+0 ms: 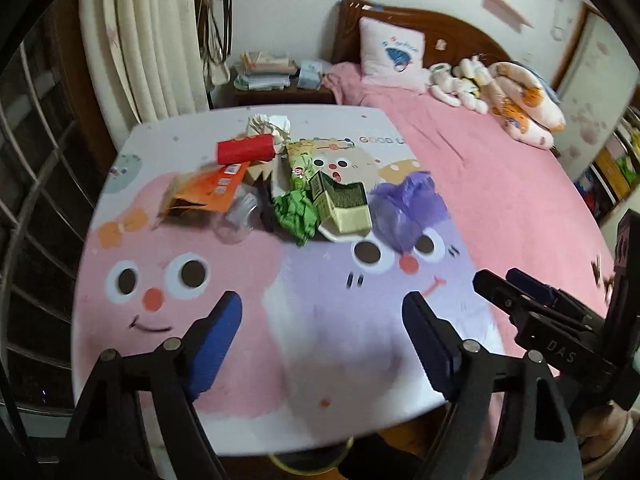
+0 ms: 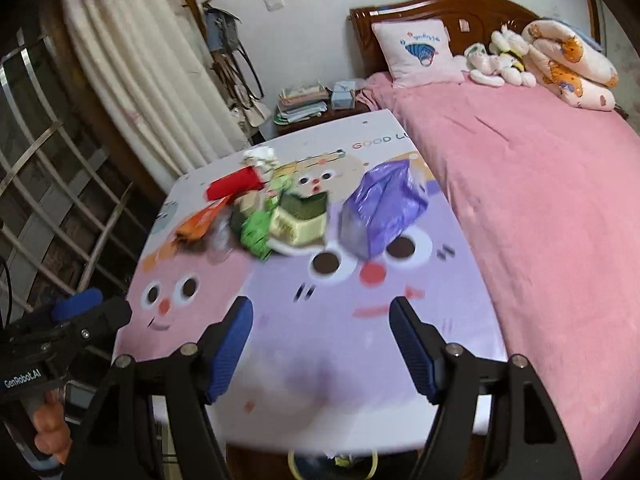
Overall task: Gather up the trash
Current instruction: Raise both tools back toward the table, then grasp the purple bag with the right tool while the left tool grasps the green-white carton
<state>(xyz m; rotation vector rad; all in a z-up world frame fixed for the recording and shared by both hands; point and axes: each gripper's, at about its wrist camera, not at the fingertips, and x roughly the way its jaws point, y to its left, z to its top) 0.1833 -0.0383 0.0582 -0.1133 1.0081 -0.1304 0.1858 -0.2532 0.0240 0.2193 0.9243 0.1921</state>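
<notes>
A pile of trash lies on the far half of a cartoon-printed table [image 1: 304, 360]: a red roll [image 1: 245, 149], an orange wrapper [image 1: 208, 192], a crumpled green wrapper [image 1: 296, 211], a green-and-cream box [image 1: 344, 204], crumpled white paper [image 1: 267, 124] and a clear plastic cup [image 1: 239, 216]. A purple plastic bag [image 1: 408, 208] sits to their right; it also shows in the right wrist view [image 2: 380, 208]. My left gripper [image 1: 322, 316] is open and empty over the table's near part. My right gripper [image 2: 322, 320] is open and empty, also short of the pile.
A bed with a pink cover [image 2: 540, 200] runs along the table's right side, with a pillow [image 2: 416, 54] and plush toys [image 2: 500, 60]. A nightstand with stacked papers [image 2: 304, 104] stands behind the table. Curtains [image 2: 132, 60] and a barred window [image 2: 52, 184] are at left.
</notes>
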